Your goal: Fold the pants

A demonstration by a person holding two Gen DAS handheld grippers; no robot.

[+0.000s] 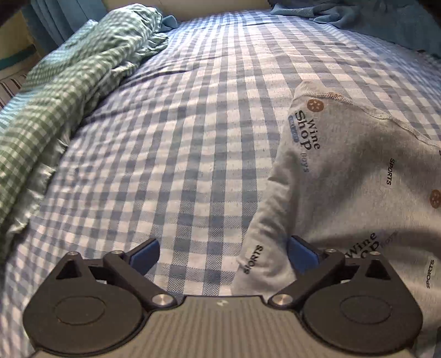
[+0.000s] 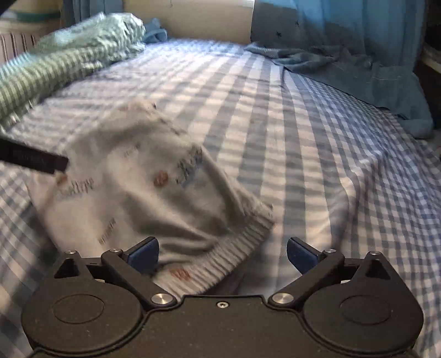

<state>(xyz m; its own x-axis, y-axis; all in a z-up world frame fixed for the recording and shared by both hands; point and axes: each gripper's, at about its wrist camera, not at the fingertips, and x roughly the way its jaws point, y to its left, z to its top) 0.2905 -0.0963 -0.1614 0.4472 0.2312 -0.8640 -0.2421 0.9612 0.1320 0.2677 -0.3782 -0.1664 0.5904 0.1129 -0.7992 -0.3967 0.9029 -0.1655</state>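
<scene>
Light grey printed pants (image 1: 350,170) lie folded on the blue checked bed sheet (image 1: 179,137), at the right of the left wrist view. My left gripper (image 1: 223,252) is open and empty, its jaws spread over the pants' left edge. In the right wrist view the pants (image 2: 143,187) lie left of centre, blurred, with the ribbed waistband (image 2: 234,253) nearest. My right gripper (image 2: 223,252) is open and empty, just above the waistband. A part of the left gripper (image 2: 33,158) shows at the left edge of that view.
A crumpled green checked blanket (image 1: 69,91) lies along the bed's left side. Blue cloth (image 2: 358,68) is heaped at the far right corner. A headboard (image 2: 193,19) stands at the far end.
</scene>
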